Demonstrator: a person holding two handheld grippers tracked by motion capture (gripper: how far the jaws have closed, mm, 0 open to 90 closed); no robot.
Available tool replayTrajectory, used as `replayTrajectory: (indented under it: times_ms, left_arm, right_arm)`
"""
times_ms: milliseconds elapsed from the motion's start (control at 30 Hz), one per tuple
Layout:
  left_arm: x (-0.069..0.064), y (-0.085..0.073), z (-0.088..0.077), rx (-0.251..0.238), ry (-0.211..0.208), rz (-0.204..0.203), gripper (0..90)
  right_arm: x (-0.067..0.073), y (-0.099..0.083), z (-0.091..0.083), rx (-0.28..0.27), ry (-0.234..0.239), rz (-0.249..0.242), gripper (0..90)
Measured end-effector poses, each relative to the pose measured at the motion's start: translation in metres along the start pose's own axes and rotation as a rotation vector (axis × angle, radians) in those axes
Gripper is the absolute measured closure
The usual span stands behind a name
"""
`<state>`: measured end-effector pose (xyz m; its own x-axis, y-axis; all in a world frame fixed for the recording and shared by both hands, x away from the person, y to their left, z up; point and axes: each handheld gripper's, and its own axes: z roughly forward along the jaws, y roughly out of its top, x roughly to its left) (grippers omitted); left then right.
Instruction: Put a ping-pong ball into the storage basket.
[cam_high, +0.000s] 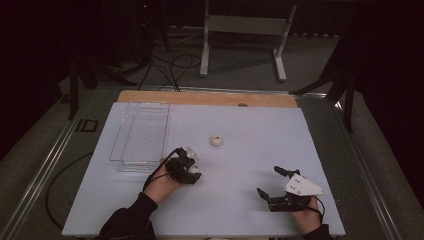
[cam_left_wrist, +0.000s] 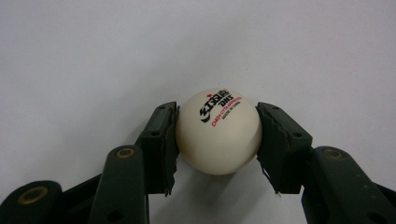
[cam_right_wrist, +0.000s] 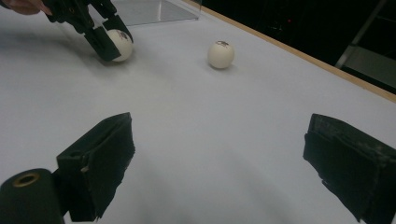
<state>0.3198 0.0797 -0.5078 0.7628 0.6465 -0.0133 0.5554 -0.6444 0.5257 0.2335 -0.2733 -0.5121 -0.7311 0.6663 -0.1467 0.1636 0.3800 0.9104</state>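
Held ball: a white table-tennis ball (cam_left_wrist: 218, 131) with black and red print on top, pinched between the two black jaws of the left gripper (cam_left_wrist: 217, 140); it sits low on the table (cam_high: 260, 130), on the person's left side, just in front of the near right corner of the clear tray (cam_high: 141, 131).
Grip: both pads press on the ball's sides, one on each, about at its widest part; the ball bulges out ahead of the jaw tips.
Left gripper: closed on the ball, pointing forward and down at the table top; in the high view (cam_high: 186, 169) the hand behind it comes in from the bottom edge with a dark sleeve, and a cable loops off it.
Second ball: another white ball (cam_high: 216, 141) lies free on the table, a little farther away and to the right of the held one, apart from both grippers.
Right gripper: jaws spread wide with nothing between them (cam_right_wrist: 219, 163); in the high view it rests near the table's front right (cam_high: 272, 182), well apart from both balls, its grey three-cornered plate on top.
Tray: clear plastic, rectangular, on the left part of the table, running back toward the far edge.
Table: pale top with a wooden strip along the far edge.
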Motion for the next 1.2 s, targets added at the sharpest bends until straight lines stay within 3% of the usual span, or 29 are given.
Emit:
replayTrajectory:
  times_ms: [133,733,1200]
  left_arm:
    - [-0.001,0.003,-0.006,0.016,-0.034,0.019,52.2]
    - [-0.006,0.012,-0.028,0.049,-0.088,0.079,52.3]
    - [-0.005,0.018,-0.048,0.042,-0.120,0.102,52.3]
  right_arm:
    - [0.000,0.000,0.000,0.000,0.001,-0.001,8.6]
    - [0.000,0.000,0.000,-0.002,0.001,0.002,8.7]
    - [0.000,0.001,-0.002,-0.016,-0.008,0.008,9.0]
